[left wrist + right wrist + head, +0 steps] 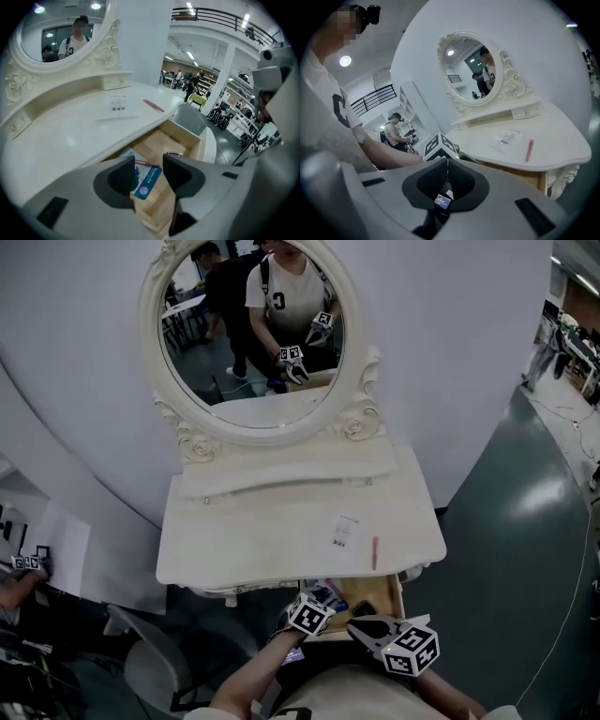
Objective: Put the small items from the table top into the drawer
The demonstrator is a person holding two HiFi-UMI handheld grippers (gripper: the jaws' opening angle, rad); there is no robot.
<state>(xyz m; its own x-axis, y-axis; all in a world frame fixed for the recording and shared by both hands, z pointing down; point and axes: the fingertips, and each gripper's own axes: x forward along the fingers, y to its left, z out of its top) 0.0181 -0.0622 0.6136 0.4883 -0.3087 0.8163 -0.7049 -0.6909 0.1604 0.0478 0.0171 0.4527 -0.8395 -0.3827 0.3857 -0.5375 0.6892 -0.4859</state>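
Note:
On the white dressing table top (244, 540) lie a clear packet (344, 531) and a pink stick (375, 552). The wooden drawer (392, 592) stands pulled out under the front edge. My left gripper (149, 161) hangs open over the drawer (187, 140), nothing between its pads. Below it a blue card (147, 180) and a thin pink pen (146, 163) lie on the drawer floor. My right gripper (447, 164) is shut, held back from the table, right of the left one. A small dark tag (443, 201) shows under its pads; I cannot tell whether it is gripped.
An oval mirror (248, 334) in a carved frame rises behind the table top, with a low shelf (281, 474) beneath it. The table stands against a curved white wall. A grey chair (155, 667) is at the lower left. Other people stand further off in the hall.

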